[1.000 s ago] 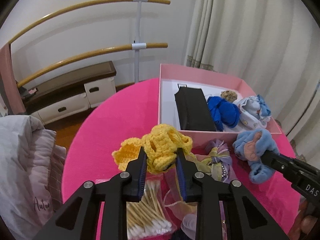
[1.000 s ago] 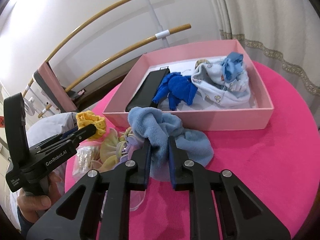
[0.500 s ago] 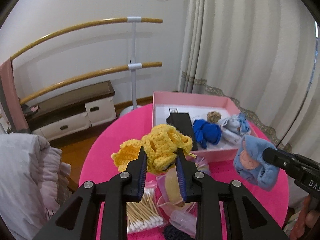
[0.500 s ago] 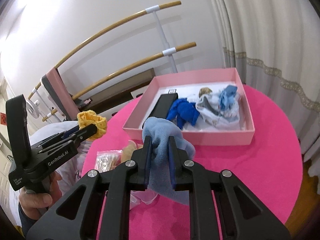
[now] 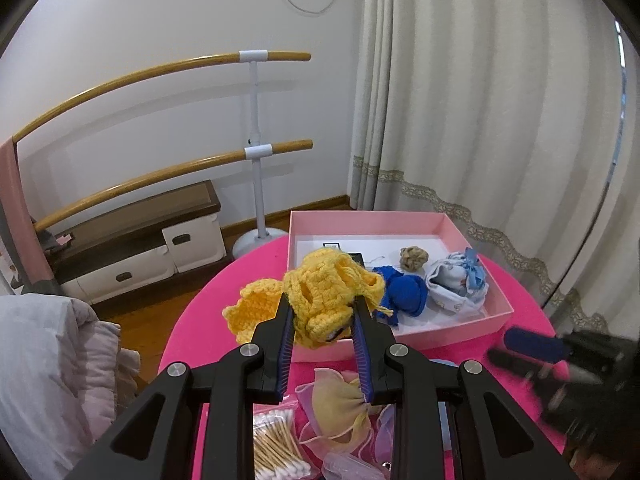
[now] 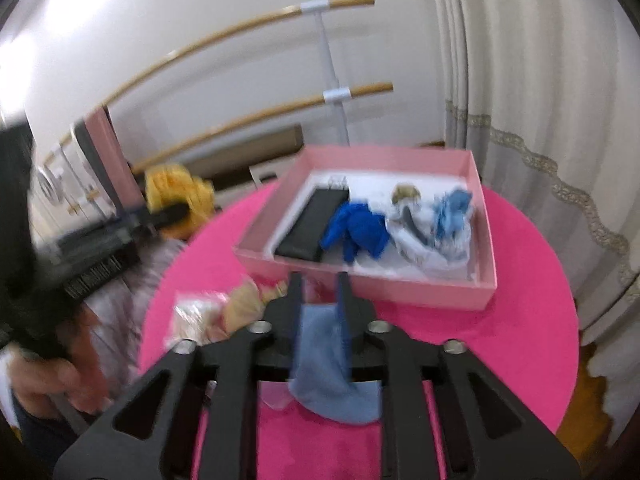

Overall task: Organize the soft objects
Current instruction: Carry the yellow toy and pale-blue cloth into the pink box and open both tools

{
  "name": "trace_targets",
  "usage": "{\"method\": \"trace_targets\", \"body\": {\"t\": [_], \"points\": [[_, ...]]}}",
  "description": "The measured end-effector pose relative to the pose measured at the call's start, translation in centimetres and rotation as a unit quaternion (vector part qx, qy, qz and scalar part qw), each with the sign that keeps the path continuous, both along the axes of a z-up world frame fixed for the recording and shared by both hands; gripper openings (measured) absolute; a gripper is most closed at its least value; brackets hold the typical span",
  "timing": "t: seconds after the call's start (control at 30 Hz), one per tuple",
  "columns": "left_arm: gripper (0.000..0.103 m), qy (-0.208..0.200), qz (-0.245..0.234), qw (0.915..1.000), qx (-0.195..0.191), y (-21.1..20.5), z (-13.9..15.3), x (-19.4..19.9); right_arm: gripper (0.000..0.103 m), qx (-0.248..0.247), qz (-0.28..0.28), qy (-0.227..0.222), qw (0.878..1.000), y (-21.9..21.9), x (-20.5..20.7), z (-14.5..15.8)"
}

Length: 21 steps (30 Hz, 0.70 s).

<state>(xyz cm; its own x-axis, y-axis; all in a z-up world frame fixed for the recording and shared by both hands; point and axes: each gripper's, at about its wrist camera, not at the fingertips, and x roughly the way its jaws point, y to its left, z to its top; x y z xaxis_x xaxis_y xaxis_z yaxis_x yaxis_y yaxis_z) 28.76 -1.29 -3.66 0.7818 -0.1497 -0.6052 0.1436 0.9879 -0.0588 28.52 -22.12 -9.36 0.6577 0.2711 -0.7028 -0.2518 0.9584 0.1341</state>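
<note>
Lifted higher since before, my left hand-held gripper [image 5: 322,320] pinches the yellow crochet piece [image 5: 320,300] while my right hand-held gripper [image 6: 320,292] is opening around the light-blue cloth [image 6: 324,356].

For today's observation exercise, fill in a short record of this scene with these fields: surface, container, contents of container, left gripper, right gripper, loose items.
surface: round pink table
container: open pink box
contents of container: black case, dark blue cloth, white baby garment, tan knot
left gripper: left gripper shut on yellow crochet piece
right gripper: right gripper jaws opening, light blue cloth between them
loose items: cotton swabs, sheer pouch
</note>
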Motion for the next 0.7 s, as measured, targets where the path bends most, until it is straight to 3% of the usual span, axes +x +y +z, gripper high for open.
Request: {"method": "trace_targets", "body": {"t": [0.07,0.2,0.33,0.4,0.47,0.7], "points": [[0.024,0.005,-0.001,1.0000,0.001,-0.3,-0.6,0.8,0.074,-0.008,-0.003,0.013,1.000,0.3,0.0,-1.6],[0.024,0.017,0.001,0.9999,0.000,-0.2,-1.5,1.4,0.071,-0.028,0.002,0.041,0.999,1.0,0.4,-4.2],[0.024,0.023,0.003,0.9997,-0.001,-0.2,-2.2,1.7,0.051,-0.037,-0.003,0.087,0.996,0.8,1.5,-7.3],[0.024,0.025,0.005,0.9997,-0.001,-0.1,-2.4,1.8,0.029,-0.030,-0.007,0.099,0.995,0.3,1.8,-8.6],[0.024,0.027,0.005,0.9996,0.000,-0.2,-2.6,1.8,0.016,-0.027,-0.007,0.100,0.995,0.1,1.9,-9.2],[0.024,0.031,0.006,0.9995,-0.001,-0.3,-2.9,1.7,0.011,-0.013,-0.006,0.073,0.997,-0.2,0.8,-7.1]]}}
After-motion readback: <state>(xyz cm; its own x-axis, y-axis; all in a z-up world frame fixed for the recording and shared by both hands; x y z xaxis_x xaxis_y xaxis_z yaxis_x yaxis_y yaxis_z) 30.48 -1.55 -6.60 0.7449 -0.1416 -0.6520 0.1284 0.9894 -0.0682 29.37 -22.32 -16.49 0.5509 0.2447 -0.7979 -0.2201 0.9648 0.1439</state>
